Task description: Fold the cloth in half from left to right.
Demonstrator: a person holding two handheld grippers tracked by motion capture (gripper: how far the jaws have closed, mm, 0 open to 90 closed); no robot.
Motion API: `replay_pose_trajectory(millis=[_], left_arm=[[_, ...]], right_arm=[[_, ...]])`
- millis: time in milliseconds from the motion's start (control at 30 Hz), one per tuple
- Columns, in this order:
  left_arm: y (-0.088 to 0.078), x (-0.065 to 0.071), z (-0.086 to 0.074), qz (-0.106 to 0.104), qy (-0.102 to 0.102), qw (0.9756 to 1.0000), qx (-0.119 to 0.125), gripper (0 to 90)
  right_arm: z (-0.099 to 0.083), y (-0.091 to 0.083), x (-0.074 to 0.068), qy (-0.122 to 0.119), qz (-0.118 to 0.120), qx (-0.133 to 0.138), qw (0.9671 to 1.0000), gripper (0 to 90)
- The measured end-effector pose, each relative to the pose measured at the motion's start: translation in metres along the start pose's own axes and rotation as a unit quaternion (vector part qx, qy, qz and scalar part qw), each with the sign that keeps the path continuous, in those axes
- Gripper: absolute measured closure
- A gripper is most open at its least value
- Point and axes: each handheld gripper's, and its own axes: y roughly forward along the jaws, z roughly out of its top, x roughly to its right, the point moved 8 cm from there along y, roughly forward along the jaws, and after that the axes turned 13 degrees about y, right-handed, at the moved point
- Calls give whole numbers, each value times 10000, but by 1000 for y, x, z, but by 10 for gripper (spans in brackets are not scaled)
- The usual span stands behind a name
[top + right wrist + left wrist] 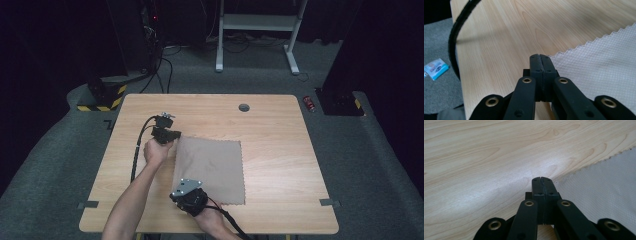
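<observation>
Presently noted: thin beige cloth [210,170] lying flat on wooden tabletop [270,125], slightly left of centre, toward the person's side. Edges pinked in a zigzag, weave a fine grid, as seen in the right gripper view. No wrinkles or folds apparent from above.

Left claw [170,136] positioned at the cloth's far left corner; jaws pressed together. In the left gripper view, tips meet just at the corner of the fabric; cannot tell whether any cloth is pinched between them. Right claw [184,189] positioned at the near left corner, grey plate on top; jaws likewise closed tip to tip, with the scalloped edge running up to them. Whether fabric is caught there also cannot be told.

Handling assessment, offered as judgement: light, soft, fully limp; certain to sag and drape once lifted, no stiffness to rely on. Likely to slide readily over smooth wood. Best taken at corners or along the edge, both left corners together to keep that side taut. Grip on a single layer shallow; slippage from closed tips a plausible risk.

Elsewhere: red can [310,103] on floor beyond the tabletop; small blue packet [436,68] on the carpet.
</observation>
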Motion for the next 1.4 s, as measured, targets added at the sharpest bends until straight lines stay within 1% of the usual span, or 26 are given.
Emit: replay_pose_trajectory(millis=[33,100,133,167,233,267,300,467,500,567,600,633,667,700,733,833,867,933,967,1200,1267,1300,1400], left_arm=[[-4,-3,-1,22,17,10000,-19,900],[-6,-4,-2,43,10,10000,-27,900],[-8,-6,-3,61,25,10000,-55,900],[-12,-9,-5,72,4,10000,-69,900],[-14,-10,-5,81,-24,10000,-27,900],[-14,-10,-5,81,-24,10000,-27,900],[-16,-10,-4,57,-68,10000,23,900],[-14,-6,-3,39,-23,10000,3,900],[-12,-4,-3,30,-32,10000,-13,900],[-6,2,-1,19,23,10000,-66,900],[-6,2,-1,19,23,10000,-66,900],[0,8,0,-9,21,10000,-69,900],[0,8,0,-9,21,10000,-69,900],[6,14,1,-44,60,9999,-112,900],[9,17,2,-57,81,9999,-129,900],[17,24,3,-68,89,9998,-158,900],[19,26,4,-74,72,9998,-154,900],[21,28,5,-82,108,9998,-173,900],[25,32,6,-100,113,9997,-178,900],[30,40,11,-173,74,9997,-148,900],[32,43,14,-206,42,9997,-101,900],[32,44,15,-230,63,9997,-104,900],[33,46,17,-231,48,9997,-44,900]], right_arm=[[3,1,-2,25,71,32,10000,900],[4,2,-4,50,93,33,9999,900],[6,2,-7,89,141,62,9998,900],[7,3,-9,75,173,90,9998,900],[10,4,-11,84,212,110,9997,900],[10,4,-11,84,212,110,9997,900],[11,4,-12,88,236,122,9996,900],[8,2,-11,64,205,120,9997,900],[6,1,-10,68,188,116,9997,900],[-1,-3,-5,76,109,61,9999,900],[-1,-3,-5,76,109,61,9999,900],[-6,-6,-1,124,55,71,9999,900],[-6,-6,-1,124,55,71,9999,900],[-13,-10,2,197,7,77,9998,900],[-16,-11,4,235,-22,75,9997,900],[-26,-15,11,381,-88,81,9992,900],[-29,-17,14,404,-103,97,9991,900],[-32,-19,16,437,-133,89,9989,900],[-36,-22,20,472,-176,100,9987,900],[-43,-32,28,553,-299,182,9979,900],[-45,-35,31,534,-350,200,9978,900],[-47,-36,31,565,-367,191,9975,900],[-49,-39,33,587,-392,182,9973,900]])
